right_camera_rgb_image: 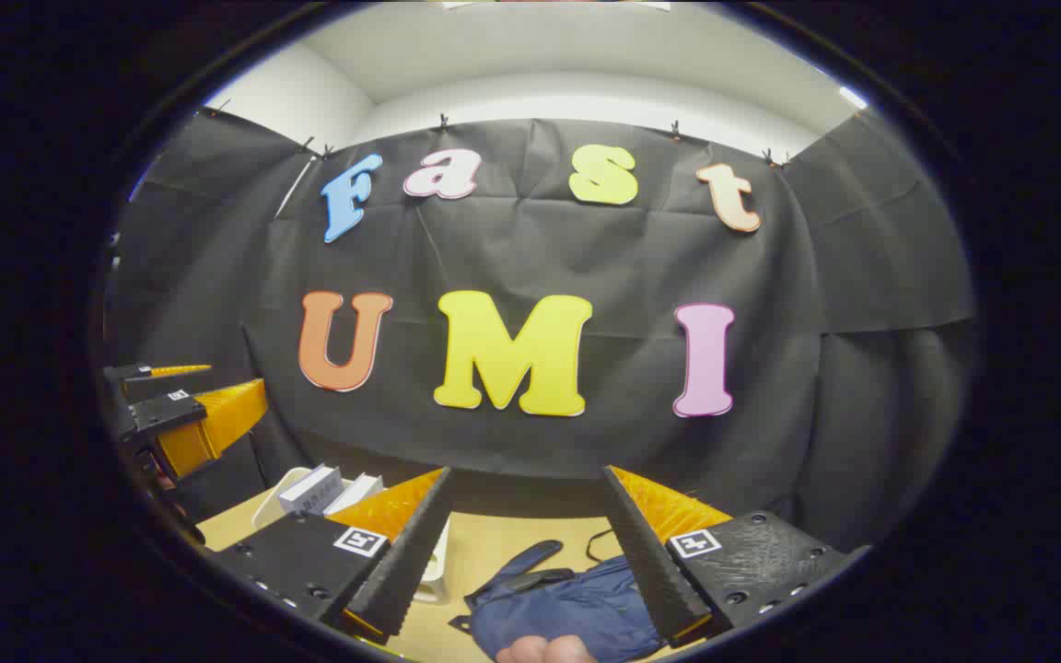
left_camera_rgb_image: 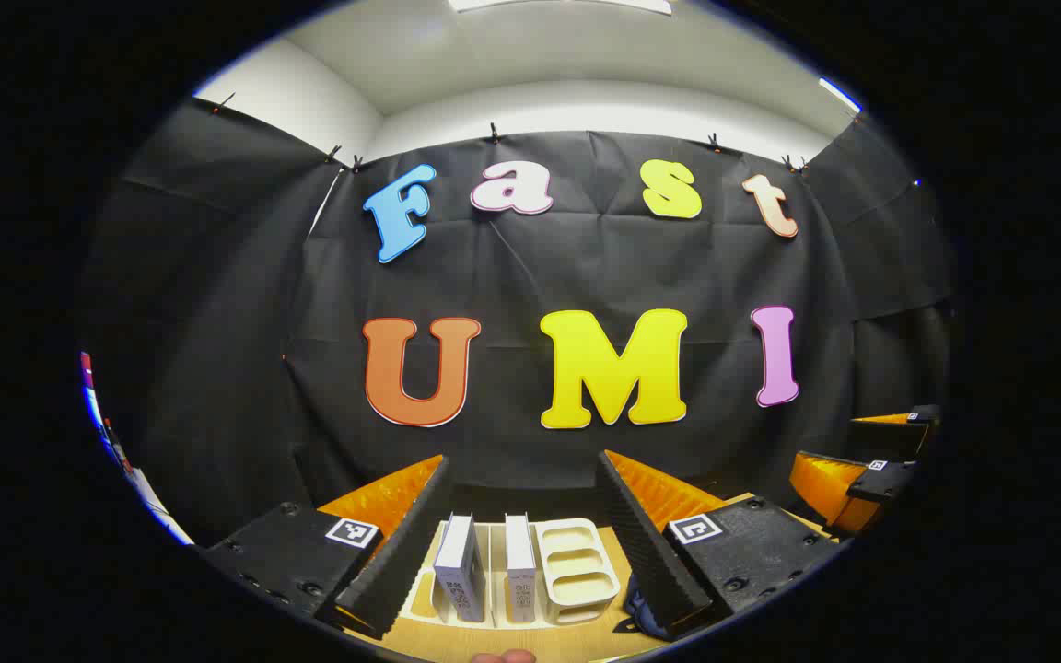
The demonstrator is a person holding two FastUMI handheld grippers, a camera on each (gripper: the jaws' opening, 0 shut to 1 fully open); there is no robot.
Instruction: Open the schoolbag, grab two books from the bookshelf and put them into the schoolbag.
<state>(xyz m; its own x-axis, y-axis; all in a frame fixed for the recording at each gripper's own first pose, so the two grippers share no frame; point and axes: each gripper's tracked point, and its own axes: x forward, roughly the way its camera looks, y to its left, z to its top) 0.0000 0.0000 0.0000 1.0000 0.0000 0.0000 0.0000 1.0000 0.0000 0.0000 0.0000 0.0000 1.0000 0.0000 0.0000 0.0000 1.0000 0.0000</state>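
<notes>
Left tongs [left_camera_rgb_image: 526,543] spread apart above two upright books [left_camera_rgb_image: 460,578] in white bookshelf [left_camera_rgb_image: 577,571] on counter [right_camera_rgb_image: 512,543], right tongs [right_camera_rgb_image: 526,543] apart over blue schoolbag [right_camera_rgb_image: 567,608] lying beside it.

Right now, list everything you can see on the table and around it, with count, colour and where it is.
books: two, white, upright side by side in the bookshelf's left slots.
bookshelf: one, cream, on the table ahead of the left gripper.
schoolbag: one, dark blue, lying on the table ahead of the right gripper, right of the bookshelf.
table: one, light wood.
left gripper: one, fingers apart, holding nothing, framing the books.
right gripper: one, fingers apart, holding nothing, above the schoolbag.
</notes>
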